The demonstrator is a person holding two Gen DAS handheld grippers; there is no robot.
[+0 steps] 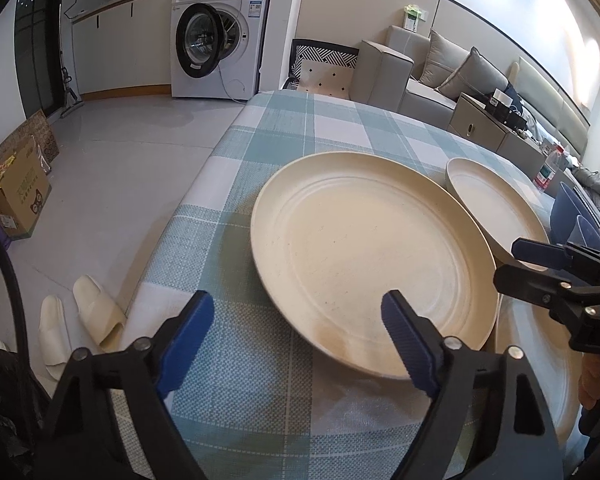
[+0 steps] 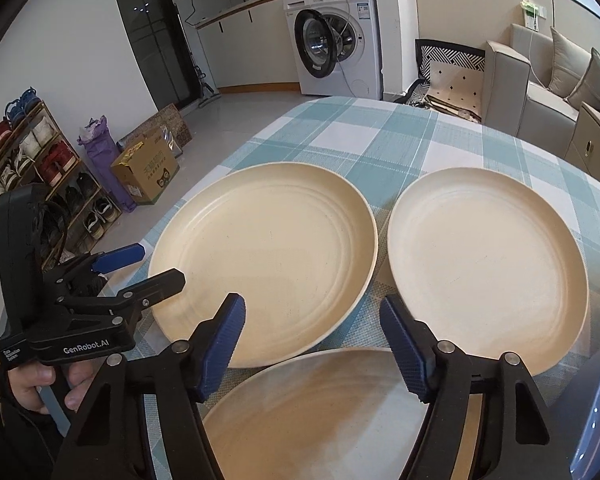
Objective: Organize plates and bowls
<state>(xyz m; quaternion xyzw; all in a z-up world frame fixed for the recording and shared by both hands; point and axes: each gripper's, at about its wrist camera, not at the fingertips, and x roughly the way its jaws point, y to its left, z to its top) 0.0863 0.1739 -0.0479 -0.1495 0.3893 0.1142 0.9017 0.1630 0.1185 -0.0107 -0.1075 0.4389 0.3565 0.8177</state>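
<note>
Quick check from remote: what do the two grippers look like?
Both match: black angular linkage arms with silver rivets and blue ribbed pads. The left gripper reads "GenRobot.AI" in white on its black body, with a black cable beside it. The right gripper shows partial white lettering.

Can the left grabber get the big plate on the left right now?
Probably yes. The left gripper is open, with the near rim of the left plate just ahead of one finger. Nothing lies on that plate or blocks its edge, and the right gripper sits off to the side.
</note>
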